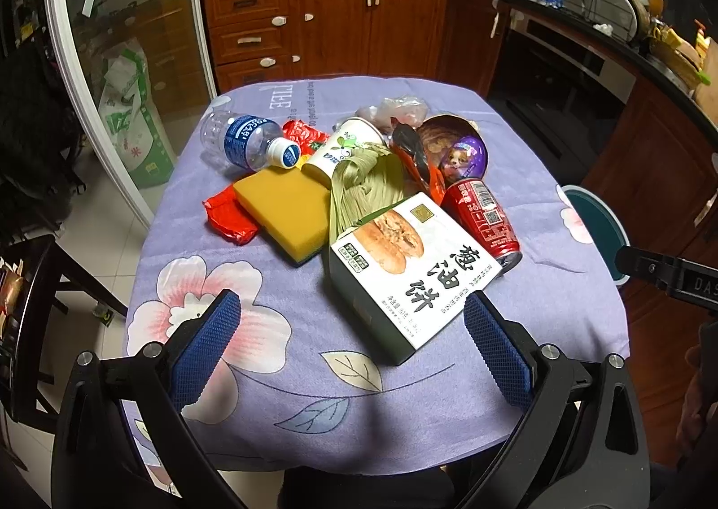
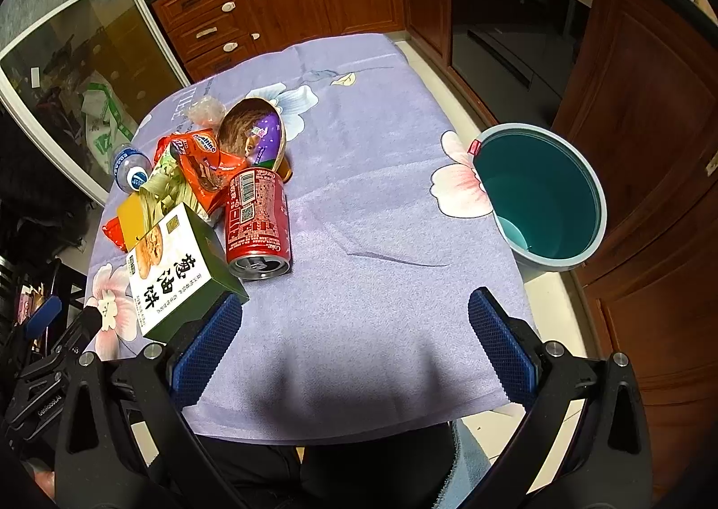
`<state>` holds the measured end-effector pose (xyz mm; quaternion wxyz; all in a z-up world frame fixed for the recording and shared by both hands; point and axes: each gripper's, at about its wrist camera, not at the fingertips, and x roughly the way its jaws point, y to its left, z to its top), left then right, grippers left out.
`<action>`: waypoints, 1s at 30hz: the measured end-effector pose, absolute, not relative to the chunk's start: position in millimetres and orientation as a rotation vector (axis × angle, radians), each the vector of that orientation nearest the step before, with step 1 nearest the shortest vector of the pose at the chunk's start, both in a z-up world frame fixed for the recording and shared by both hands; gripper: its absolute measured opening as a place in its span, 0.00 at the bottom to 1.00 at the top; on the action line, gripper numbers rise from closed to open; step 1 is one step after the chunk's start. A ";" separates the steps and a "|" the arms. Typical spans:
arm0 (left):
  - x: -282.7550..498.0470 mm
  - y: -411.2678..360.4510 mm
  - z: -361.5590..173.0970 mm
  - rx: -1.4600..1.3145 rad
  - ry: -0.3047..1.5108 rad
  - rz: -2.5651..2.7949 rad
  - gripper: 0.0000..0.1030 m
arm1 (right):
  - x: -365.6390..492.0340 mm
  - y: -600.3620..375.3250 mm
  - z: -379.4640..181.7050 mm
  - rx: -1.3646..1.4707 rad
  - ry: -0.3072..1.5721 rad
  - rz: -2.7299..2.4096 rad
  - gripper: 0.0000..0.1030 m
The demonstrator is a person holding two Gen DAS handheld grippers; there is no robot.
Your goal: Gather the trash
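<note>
While both the left gripper [image 1: 352, 345] and right gripper [image 2: 354, 343] are held apart and empty, no trash is seen collected: the teal bin [image 2: 597, 213] looks empty, the pile untouched.

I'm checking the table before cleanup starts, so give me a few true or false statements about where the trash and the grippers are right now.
1. The red can lies on its side. True.
2. The left gripper is shut on the green and white box. False: its jaws are open and hold nothing.
3. The yellow sponge lies partly over a red wrapper. True.
4. The teal bucket stands on the table. False: it sits on the floor beside the table.
5. The plastic bottle stands upright. False: it lies on its side.
6. The right gripper is open. True.
</note>
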<state>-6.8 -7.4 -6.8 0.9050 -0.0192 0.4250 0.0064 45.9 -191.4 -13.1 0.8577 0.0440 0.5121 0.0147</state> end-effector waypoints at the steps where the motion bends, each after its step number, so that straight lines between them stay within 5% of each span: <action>1: -6.7 -7.0 -7.2 -0.041 0.878 0.012 0.96 | 45.8 -191.3 -13.2 0.092 1.078 0.031 0.94; 30: -10.0 -5.7 -14.7 -0.062 0.888 0.001 0.96 | 49.5 -184.1 -16.4 0.067 1.092 0.025 0.94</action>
